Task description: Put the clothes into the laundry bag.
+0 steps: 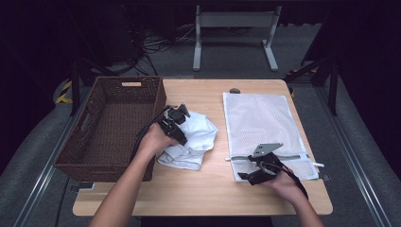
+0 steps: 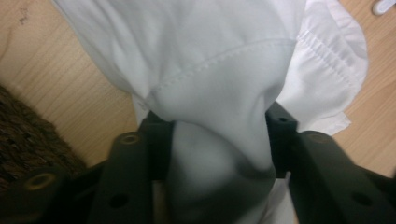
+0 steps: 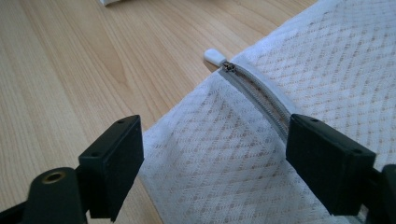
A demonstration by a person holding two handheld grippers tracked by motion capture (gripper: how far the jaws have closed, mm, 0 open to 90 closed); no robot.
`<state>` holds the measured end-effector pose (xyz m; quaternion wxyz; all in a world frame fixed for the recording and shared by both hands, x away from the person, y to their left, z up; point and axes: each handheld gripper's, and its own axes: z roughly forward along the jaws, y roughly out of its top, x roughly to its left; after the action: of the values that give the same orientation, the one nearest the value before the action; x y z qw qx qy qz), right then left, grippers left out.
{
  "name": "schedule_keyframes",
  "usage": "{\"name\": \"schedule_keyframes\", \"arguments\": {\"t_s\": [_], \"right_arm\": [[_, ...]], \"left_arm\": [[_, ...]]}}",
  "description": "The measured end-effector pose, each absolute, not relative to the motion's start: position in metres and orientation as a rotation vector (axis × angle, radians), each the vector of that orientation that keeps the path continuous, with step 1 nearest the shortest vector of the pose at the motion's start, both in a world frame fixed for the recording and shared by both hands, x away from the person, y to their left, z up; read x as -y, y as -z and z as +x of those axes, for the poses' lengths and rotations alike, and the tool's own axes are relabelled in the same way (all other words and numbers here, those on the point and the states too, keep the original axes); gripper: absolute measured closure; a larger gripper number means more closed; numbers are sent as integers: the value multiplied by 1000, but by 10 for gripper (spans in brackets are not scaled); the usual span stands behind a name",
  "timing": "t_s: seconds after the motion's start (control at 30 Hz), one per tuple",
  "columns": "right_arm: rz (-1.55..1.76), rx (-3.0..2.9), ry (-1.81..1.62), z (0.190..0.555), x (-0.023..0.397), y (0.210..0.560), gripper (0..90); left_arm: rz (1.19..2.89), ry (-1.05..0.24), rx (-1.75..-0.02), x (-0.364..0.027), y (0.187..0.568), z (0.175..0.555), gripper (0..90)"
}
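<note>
the left gripper [image 1: 176, 124] sits on the crumpled white shirt [image 1: 194, 137] mid-worktop beside the wicker basket [image 1: 111, 125], jaws parted with cloth bunched between. the right gripper [image 1: 257, 174] hovers over the mesh bag [image 1: 262, 120], jaws wide apart, empty.

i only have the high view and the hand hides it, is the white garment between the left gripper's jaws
Observer: Yes. The left gripper view shows the white garment bunched between the jaws of the left gripper.
Operator: where's the bag's zip slider
Observer: In the right gripper view, the zip slider sits at the zip's end on the mesh bag. The teeth are closed, and it lies ahead of the open right gripper.
</note>
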<state>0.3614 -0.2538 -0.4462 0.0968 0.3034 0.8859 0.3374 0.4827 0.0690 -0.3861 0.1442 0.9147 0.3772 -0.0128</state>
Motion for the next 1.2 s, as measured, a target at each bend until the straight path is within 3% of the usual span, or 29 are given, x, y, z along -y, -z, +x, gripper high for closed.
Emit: {"name": "schedule_keyframes", "arguments": {"t_s": [0.37, 0.5, 0.6, 0.77, 0.87, 1.2], "right_arm": [[897, -2624, -1005, 361, 253, 446, 194], [894, -2622, -1009, 360, 254, 445, 194], [900, -2618, -1009, 360, 255, 444, 194], [910, -2605, -1013, 359, 260, 442, 196], [939, -2582, -1021, 358, 269, 439, 217], [1054, -2466, -1021, 354, 302, 428, 482]], "left_arm": [[2550, -93, -1044, -77, 357, 476, 219], [2488, -112, -983, -77, 343, 468, 211], [2465, -142, -915, -71, 336, 458, 252], [2404, -119, -810, -58, 336, 445, 458], [2389, -110, -748, -47, 343, 436, 536], [2383, -55, -653, -1, 373, 416, 851]]}}
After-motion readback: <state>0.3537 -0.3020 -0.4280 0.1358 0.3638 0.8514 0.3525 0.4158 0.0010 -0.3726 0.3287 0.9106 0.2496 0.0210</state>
